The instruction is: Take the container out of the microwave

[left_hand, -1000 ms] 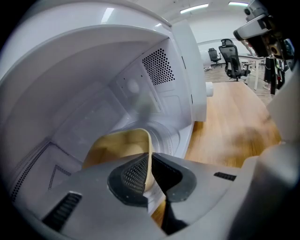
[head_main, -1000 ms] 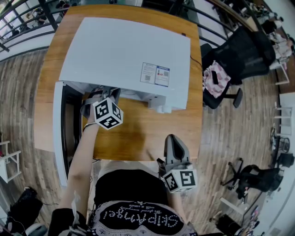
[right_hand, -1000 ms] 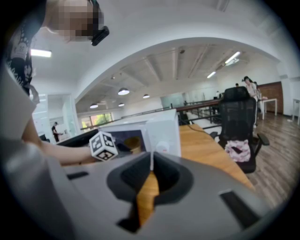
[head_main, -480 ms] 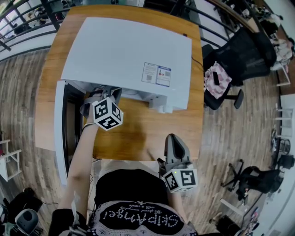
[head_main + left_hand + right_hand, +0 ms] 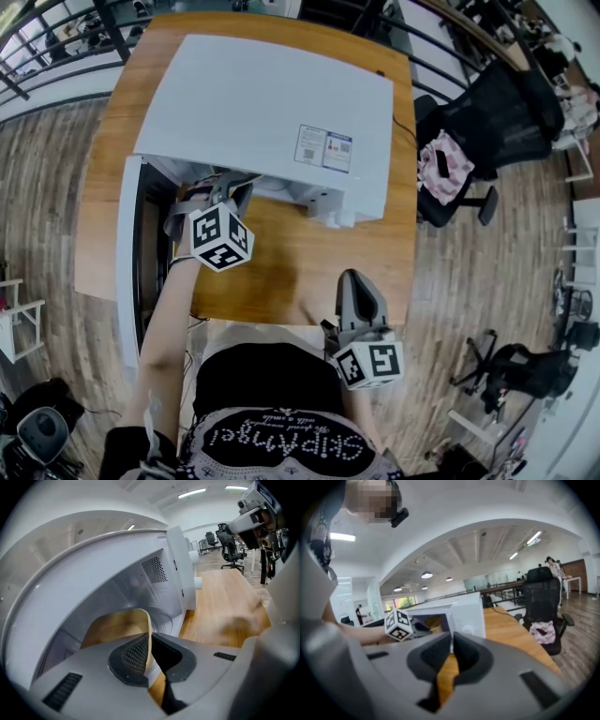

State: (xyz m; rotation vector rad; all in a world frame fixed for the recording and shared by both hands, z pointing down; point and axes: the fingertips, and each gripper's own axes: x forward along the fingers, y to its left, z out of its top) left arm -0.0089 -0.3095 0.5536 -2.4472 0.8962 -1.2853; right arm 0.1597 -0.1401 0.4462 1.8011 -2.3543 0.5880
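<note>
The white microwave (image 5: 262,112) stands on the wooden table (image 5: 281,262) with its door (image 5: 127,272) swung open to the left. My left gripper (image 5: 228,193) reaches into the oven's mouth. In the left gripper view it (image 5: 149,654) is shut on the thin upright rim of a tan container (image 5: 117,627), which sits inside the white cavity (image 5: 140,583). My right gripper (image 5: 355,284) hovers at the table's near edge, apart from the microwave, and its jaws (image 5: 452,651) are shut with nothing between them. In the right gripper view the microwave (image 5: 461,613) is ahead.
A black office chair (image 5: 497,112) with a pink cloth (image 5: 442,159) stands to the right of the table. Railings (image 5: 56,47) run behind the table. The open door juts past the table's front left edge. The person's body is close against the near edge.
My left gripper has lifted a little with the container's rim held in it. The right gripper has stayed where it was.
</note>
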